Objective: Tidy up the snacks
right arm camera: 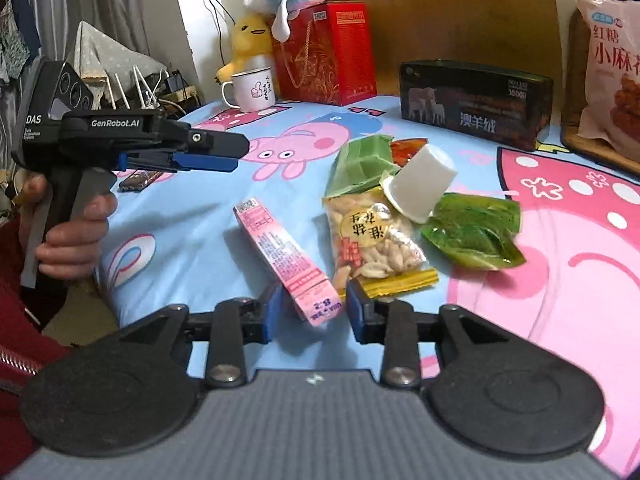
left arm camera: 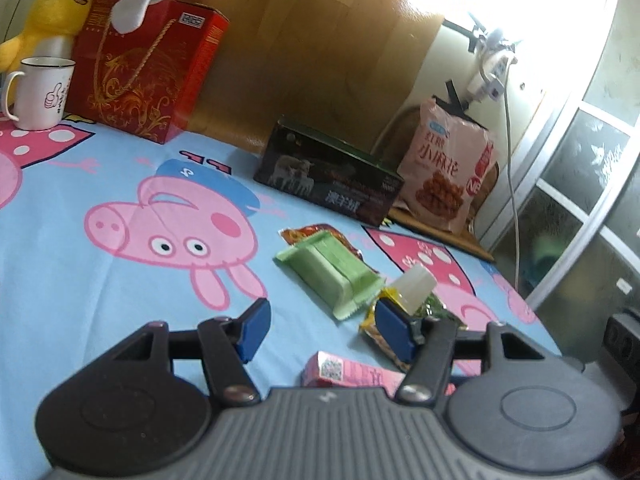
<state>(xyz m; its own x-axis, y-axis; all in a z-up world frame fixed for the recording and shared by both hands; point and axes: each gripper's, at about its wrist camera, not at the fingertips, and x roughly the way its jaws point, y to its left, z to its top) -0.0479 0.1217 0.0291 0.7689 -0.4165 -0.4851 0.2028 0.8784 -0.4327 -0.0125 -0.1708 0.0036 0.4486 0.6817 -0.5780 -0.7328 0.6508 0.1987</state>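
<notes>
Snacks lie in a heap on the cartoon-pig cloth (right arm camera: 192, 240). My right gripper (right arm camera: 314, 310) stands open, low over the cloth. The near end of a pink carton (right arm camera: 280, 248) sits between its blue pads, and a gap shows at the right pad. Beside the carton lie a peanut packet (right arm camera: 372, 240), a tipped white cup (right arm camera: 420, 184), a dark green pouch (right arm camera: 476, 232) and a light green packet (right arm camera: 360, 164). My left gripper (left arm camera: 324, 328) is open and holds nothing. It hovers just short of the light green packet (left arm camera: 328, 276) and the cup (left arm camera: 416, 284). The left gripper (right arm camera: 236, 156) hangs in a hand at the left.
A dark box (right arm camera: 476, 104) and a pink snack bag (right arm camera: 612, 68) stand at the far right. A red gift box (right arm camera: 328, 56), plush toys and a white mug (right arm camera: 252, 88) stand at the back. A dark bar (right arm camera: 140, 180) lies at the left edge.
</notes>
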